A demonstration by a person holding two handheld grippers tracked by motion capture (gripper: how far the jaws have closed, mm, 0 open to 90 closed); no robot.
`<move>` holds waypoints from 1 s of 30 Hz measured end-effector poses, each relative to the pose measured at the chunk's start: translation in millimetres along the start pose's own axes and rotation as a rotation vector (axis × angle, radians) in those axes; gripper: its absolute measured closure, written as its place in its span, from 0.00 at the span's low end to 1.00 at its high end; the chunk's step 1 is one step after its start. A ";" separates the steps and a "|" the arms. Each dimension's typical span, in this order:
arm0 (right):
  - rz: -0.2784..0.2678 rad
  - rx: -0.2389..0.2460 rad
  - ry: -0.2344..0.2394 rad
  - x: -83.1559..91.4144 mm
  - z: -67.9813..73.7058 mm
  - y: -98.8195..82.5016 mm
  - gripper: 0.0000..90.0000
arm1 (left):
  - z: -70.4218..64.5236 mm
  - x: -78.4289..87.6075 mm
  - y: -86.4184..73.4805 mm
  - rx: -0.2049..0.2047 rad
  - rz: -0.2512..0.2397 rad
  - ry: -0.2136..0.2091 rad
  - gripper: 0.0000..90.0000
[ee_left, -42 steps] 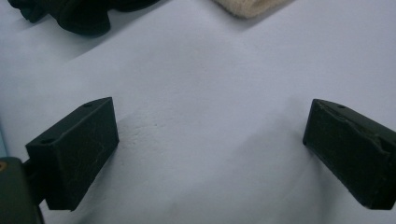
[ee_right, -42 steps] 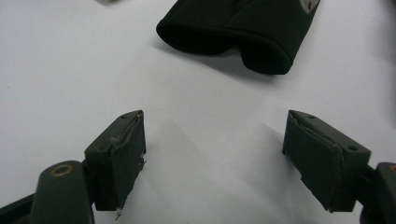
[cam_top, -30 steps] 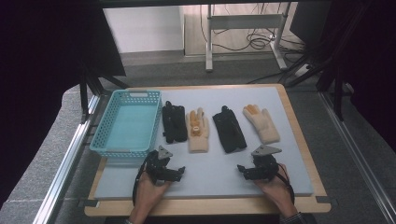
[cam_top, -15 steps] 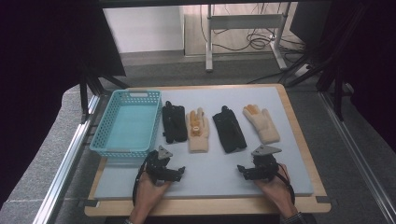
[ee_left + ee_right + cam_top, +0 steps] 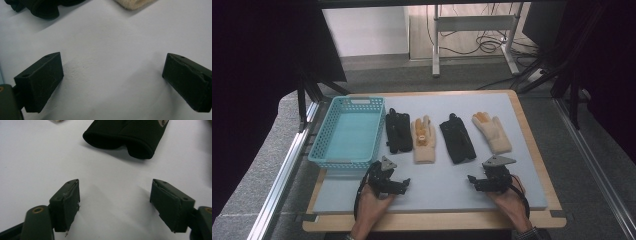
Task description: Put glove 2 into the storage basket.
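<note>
Both tools sit near the table's point(image 5: 532, 150) front edge, left tool point(image 5: 401, 185) and right tool point(image 5: 473, 182) jaws apart, gripping nothing. Blue basket point(image 5: 348, 131) at left edge; four gloves lie mid-table.

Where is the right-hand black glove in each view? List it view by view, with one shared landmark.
High view: the right black glove lies mid-mat, just right of the cream glove.
Right gripper view: its cuff end is at top centre.
Left gripper view: the dark shape at top left looks like the left black glove instead.
Shared landmark: the pale mat under everything.
</note>
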State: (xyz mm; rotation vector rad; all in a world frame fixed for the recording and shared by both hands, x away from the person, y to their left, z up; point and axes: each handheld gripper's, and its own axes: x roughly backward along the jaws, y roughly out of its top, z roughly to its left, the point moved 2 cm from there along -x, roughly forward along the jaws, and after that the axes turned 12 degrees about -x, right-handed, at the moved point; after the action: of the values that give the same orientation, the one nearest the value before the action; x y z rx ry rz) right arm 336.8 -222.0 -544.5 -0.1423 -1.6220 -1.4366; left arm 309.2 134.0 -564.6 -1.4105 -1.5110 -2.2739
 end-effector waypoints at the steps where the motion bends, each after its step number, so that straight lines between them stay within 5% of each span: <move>1: 0.000 -0.001 0.001 0.4 -0.6 0.2 0.27 | 0.0 0.0 0.0 0.000 0.000 0.000 0.04; 12: -0.033 -0.056 0.008 7.8 -8.9 12.4 0.30 | 0.1 0.0 0.0 0.001 0.000 0.000 0.04; 30: -0.035 -0.024 0.039 -6.2 -18.3 60.4 0.52 | 0.1 0.1 0.0 0.000 0.001 0.000 0.04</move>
State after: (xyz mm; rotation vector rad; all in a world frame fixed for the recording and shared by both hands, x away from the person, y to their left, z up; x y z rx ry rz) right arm 387.9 -215.6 -507.5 -0.0991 -1.5833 -1.4771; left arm 309.2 134.1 -564.5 -1.4109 -1.5109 -2.2730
